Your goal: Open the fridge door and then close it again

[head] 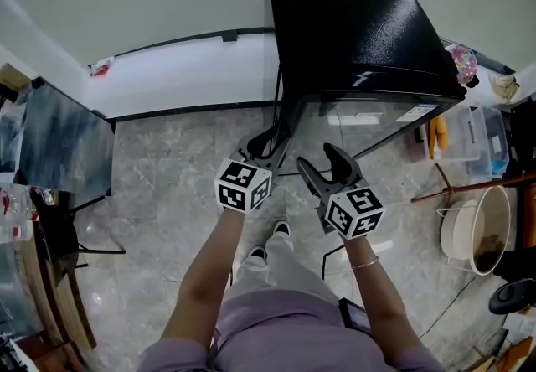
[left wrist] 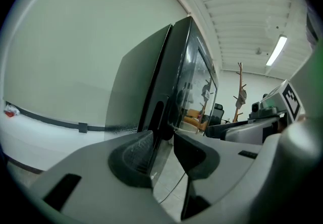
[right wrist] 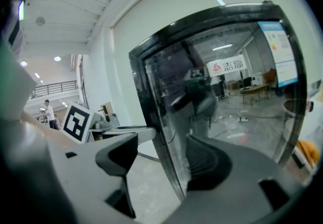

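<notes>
Fridge door [head: 368, 121] edge stands between the parted jaws of my left gripper [head: 266, 144], unclenched; my right gripper [head: 322, 162] straddles it too, released.

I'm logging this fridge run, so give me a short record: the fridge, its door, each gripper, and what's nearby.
fridge: black fridge on the tiled floor
door: glass door, looks shut
left gripper: left gripper, narrow gap between the jaws, lined up with the door's edge; contact not clear
right gripper: right gripper, jaws wide apart, door's edge seen between them, pads not on it
nearby: white tub to the right
</notes>
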The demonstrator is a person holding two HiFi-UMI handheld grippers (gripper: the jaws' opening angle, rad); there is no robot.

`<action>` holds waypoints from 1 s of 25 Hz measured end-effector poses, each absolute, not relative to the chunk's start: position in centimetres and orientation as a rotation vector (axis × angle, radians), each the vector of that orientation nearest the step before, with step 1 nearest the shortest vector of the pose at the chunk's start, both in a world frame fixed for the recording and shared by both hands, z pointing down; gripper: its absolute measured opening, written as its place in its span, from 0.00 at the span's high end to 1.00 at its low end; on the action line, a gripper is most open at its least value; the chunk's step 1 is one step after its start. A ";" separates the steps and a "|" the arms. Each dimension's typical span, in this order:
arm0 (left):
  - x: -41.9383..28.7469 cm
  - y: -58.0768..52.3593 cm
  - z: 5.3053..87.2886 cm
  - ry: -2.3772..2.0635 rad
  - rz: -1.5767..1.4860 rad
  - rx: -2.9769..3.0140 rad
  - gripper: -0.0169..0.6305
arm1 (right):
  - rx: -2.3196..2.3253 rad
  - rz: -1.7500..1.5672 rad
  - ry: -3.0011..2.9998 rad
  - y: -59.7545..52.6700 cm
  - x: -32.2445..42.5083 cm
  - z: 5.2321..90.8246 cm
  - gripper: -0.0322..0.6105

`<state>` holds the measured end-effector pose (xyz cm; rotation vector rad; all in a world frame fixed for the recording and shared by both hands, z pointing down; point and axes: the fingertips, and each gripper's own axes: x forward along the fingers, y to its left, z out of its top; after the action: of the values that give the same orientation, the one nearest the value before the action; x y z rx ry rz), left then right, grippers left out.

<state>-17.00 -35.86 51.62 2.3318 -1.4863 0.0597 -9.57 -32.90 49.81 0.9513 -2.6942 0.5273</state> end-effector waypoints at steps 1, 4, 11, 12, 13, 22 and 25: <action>-17.0 -35.9 51.6 -1.487 0.056 2.329 0.77 | 0.950 0.527 -2.695 -32.9 -9.6 49.7 0.48; -17.0 -35.9 51.6 -1.483 0.057 2.322 0.78 | 0.944 0.525 -2.698 -32.7 -9.4 49.5 0.48; -16.8 -35.4 51.6 -1.489 0.105 2.320 0.80 | 0.946 0.504 -2.711 -31.5 -9.2 48.4 0.47; -16.9 -35.3 51.5 -1.492 0.106 2.317 0.80 | 0.952 0.499 -2.715 -31.4 -9.1 48.2 0.47; -16.9 -35.3 51.5 -1.498 0.109 2.314 0.80 | 0.959 0.494 -2.719 -31.2 -9.0 47.9 0.47; -16.7 -35.1 51.4 -1.522 0.121 2.285 0.80 | 1.036 0.464 -2.725 -30.2 -6.9 46.2 0.47; -16.6 -34.8 51.4 -1.512 0.131 2.294 0.81 | 1.050 0.455 -2.728 -29.9 -7.0 45.8 0.47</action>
<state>-16.63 -34.85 51.36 2.2937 -1.5119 0.1308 -6.96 -29.92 45.76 1.0495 -2.7279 0.4546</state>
